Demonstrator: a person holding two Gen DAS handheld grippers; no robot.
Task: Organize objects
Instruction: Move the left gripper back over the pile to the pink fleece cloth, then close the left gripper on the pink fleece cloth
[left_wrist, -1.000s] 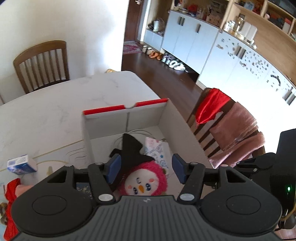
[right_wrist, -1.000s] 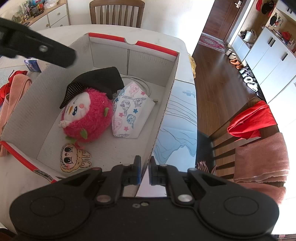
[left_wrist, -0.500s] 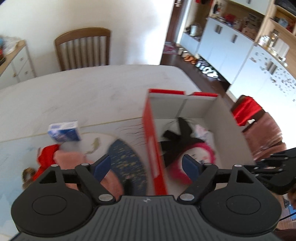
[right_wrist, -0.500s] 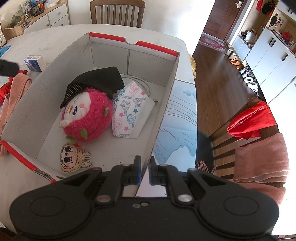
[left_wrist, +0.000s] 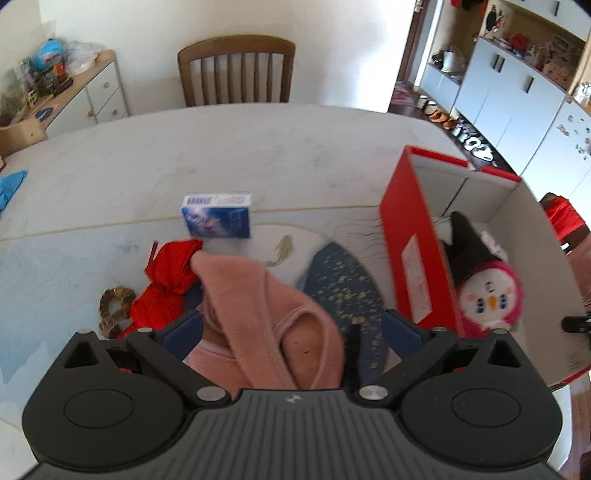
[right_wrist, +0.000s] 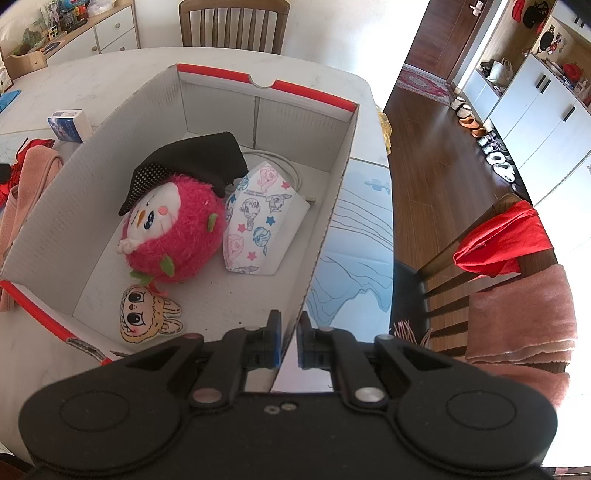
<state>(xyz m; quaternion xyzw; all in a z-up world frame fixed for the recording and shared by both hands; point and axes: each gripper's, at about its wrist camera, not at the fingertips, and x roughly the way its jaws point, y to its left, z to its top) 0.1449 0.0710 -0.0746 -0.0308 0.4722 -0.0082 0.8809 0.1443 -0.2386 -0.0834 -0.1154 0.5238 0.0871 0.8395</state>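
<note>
My left gripper (left_wrist: 291, 332) hovers over a pink cloth (left_wrist: 258, 306) on the table, just left of the red shoe box (left_wrist: 410, 258). Its jaws are opening wide and the cloth lies between them, untouched by the pads. A red cloth (left_wrist: 166, 280), a brown ring (left_wrist: 114, 302) and a small blue box (left_wrist: 218, 218) lie beside the cloth. My right gripper (right_wrist: 290, 343) is shut on the near end of the shoe box's right wall (right_wrist: 332, 184). Inside the box are a pink plush with a black hat (right_wrist: 173, 229), a pony-print pouch (right_wrist: 258, 225) and a small flat doll face (right_wrist: 147, 317).
A wooden chair (left_wrist: 236, 70) stands at the table's far side. Another chair draped with red and pink cloths (right_wrist: 509, 266) is at the right, past the table edge (right_wrist: 388, 206). A blue cloth (left_wrist: 9, 184) lies far left. A white cable (right_wrist: 291, 170) lies in the box.
My left gripper has swung left from above the plush in the box to above the pink cloth, and its jaws have spread wider. The right gripper has stayed put.
</note>
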